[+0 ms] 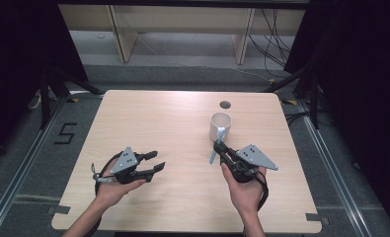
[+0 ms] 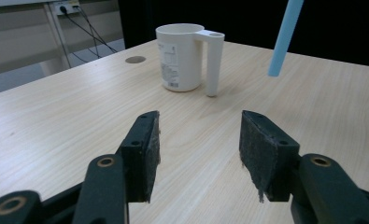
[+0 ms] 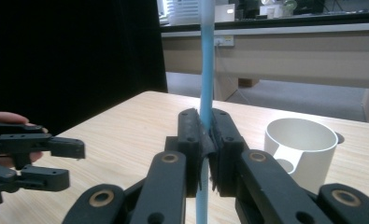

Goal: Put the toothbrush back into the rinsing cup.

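I have the right gripper clenched on a light blue straw; in the right gripper view its jaws press together on the straw, which runs upright between the pads, rising well above them and dropping below. In the high view the straw sits at the gripper's tip, just in front of the white cup, whose handle faces me. The cup stands upright on the wooden table, right of centre, near a small round hole in the tabletop. My left gripper rests low over the table's left side, well apart from the cup, jaws spread and holding nothing. In the left gripper view I see the cup beyond the parted pads
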The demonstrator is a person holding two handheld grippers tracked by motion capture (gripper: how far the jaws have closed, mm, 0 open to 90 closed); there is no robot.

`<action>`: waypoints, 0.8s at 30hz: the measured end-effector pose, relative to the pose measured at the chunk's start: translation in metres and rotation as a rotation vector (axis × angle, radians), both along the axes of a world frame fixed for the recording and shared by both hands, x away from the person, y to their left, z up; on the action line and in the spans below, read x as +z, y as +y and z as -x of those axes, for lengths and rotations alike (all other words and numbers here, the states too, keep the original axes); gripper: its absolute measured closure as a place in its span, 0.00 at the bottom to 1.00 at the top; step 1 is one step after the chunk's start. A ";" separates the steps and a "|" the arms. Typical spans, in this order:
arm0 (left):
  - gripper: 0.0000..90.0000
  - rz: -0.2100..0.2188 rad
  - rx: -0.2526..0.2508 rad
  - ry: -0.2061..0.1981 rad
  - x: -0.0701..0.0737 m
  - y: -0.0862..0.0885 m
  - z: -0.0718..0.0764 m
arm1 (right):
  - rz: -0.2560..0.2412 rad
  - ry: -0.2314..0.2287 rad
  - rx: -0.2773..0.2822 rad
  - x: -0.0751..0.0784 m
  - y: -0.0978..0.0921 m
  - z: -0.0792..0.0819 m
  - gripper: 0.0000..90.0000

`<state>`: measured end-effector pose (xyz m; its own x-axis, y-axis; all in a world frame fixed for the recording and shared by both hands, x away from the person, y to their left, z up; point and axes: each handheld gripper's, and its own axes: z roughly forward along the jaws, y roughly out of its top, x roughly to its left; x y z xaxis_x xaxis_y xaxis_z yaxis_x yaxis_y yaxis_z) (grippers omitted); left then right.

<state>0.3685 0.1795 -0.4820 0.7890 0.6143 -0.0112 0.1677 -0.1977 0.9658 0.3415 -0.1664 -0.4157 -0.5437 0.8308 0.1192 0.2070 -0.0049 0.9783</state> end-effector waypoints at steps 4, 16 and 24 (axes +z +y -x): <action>0.51 0.014 0.025 0.011 -0.006 0.009 0.002 | 0.005 -0.012 -0.003 0.001 -0.003 -0.002 0.94; 0.47 0.059 0.086 0.031 -0.017 0.021 0.005 | 0.012 -0.018 -0.032 0.006 -0.008 -0.011 0.94; 0.45 0.081 0.114 0.043 -0.019 0.024 0.005 | 0.034 -0.013 -0.065 0.009 -0.013 -0.016 0.94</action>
